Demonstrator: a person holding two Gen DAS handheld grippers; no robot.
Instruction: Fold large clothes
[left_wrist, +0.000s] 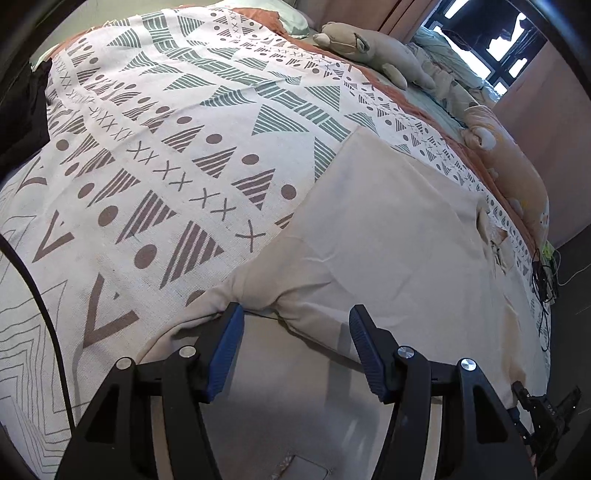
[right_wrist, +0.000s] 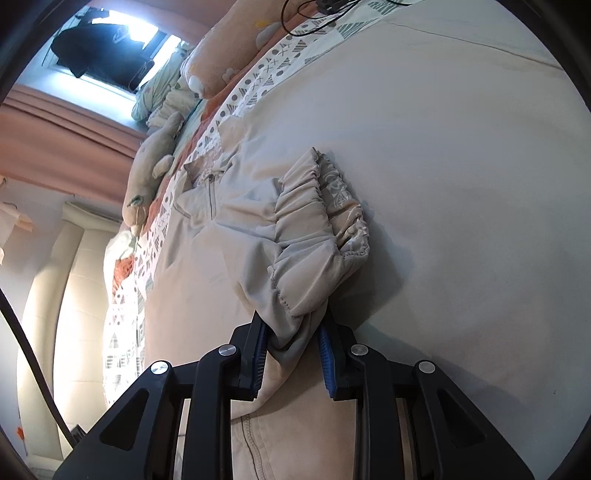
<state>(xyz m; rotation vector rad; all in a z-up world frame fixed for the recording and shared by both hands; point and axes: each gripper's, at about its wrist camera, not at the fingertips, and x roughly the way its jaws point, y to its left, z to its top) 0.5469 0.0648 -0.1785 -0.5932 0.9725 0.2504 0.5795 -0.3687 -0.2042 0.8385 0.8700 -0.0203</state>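
A large beige jacket (left_wrist: 388, 236) lies spread on the patterned bedspread (left_wrist: 155, 155). My left gripper (left_wrist: 295, 314) is open, its blue pads (left_wrist: 229, 339) on either side of a bunched fold at the jacket's near edge. In the right wrist view the jacket (right_wrist: 443, 147) fills the frame, its zip collar (right_wrist: 207, 188) at the left. My right gripper (right_wrist: 293, 325) is shut on the gathered elastic cuff (right_wrist: 314, 221) of a sleeve and holds it above the jacket's body.
A grey plush toy (left_wrist: 373, 48) and a peach pillow (left_wrist: 517, 177) lie along the bed's far side. Black cables (left_wrist: 543, 280) hang at the right edge. A pink curtain (right_wrist: 66, 140) and a window (right_wrist: 110, 40) stand beyond the bed.
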